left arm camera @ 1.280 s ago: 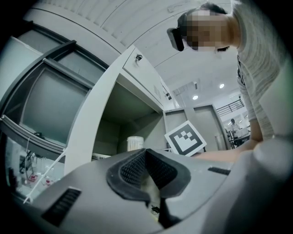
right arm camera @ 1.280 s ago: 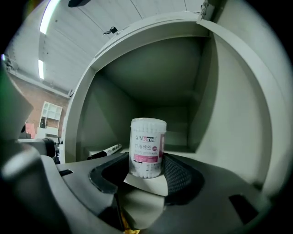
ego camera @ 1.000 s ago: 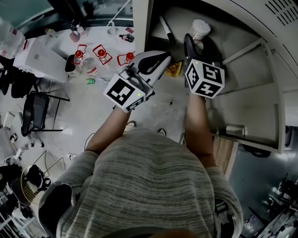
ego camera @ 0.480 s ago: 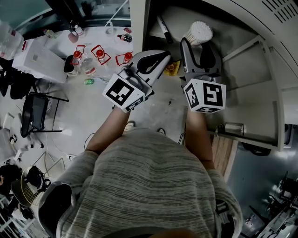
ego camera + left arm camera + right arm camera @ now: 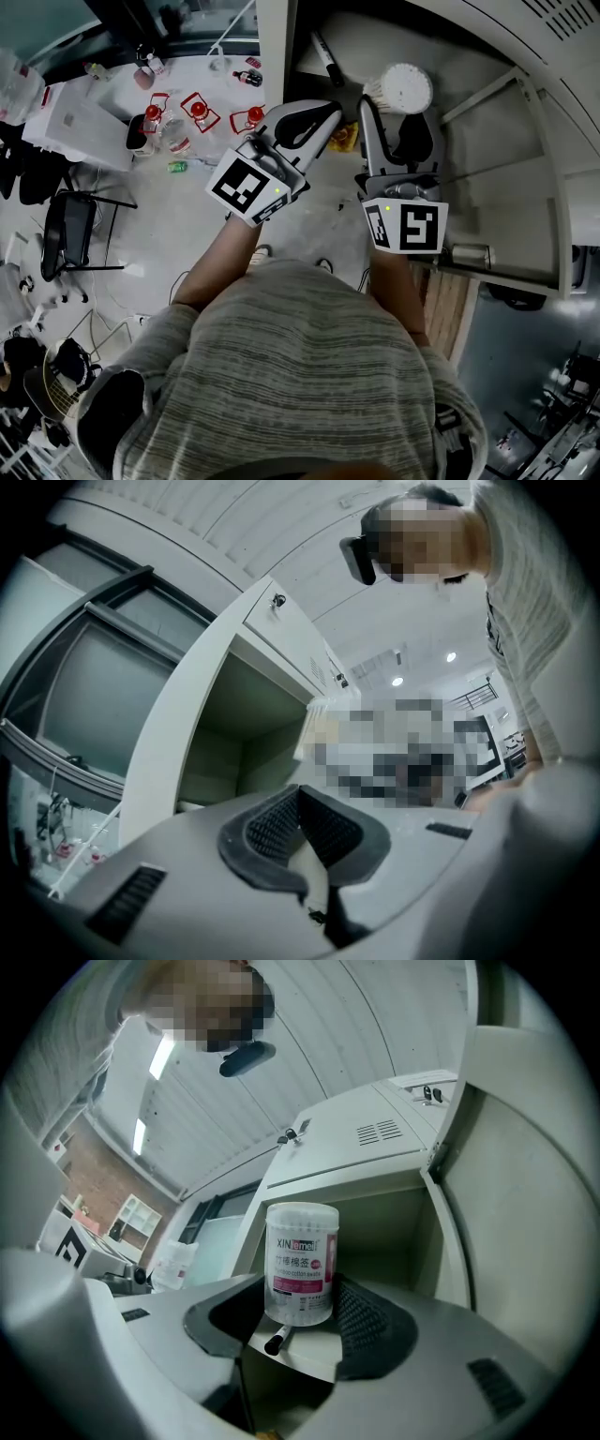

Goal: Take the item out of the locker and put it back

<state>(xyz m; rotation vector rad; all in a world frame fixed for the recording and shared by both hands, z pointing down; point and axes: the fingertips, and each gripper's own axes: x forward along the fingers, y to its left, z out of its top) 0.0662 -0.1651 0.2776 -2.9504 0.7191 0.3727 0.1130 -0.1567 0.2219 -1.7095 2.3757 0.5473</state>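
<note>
Right gripper [image 5: 300, 1318] is reaching up into the locker [image 5: 274, 56] on a straight forearm, with its jaws standing wide on either side of the jar [image 5: 301, 1260]; the pads aren't visibly pressing it. The jar is standing upright on the shelf [image 5: 305, 1354], a pen [image 5: 278, 1338] is lying at its base, and the open door [image 5: 553, 141] is leaving room on the right. Left gripper [image 5: 326, 122] is hanging outside by the locker's left edge, jaws together and empty.

Your left tongs [image 5: 319, 120] held out on the left, jaws pressed together, your right tongs [image 5: 396, 131] beside them on the right, jaws spread wide, both tilted slightly upward, forearms [image 5: 394, 281] stretched forward, marker cubes [image 5: 405, 227] nearest you.
</note>
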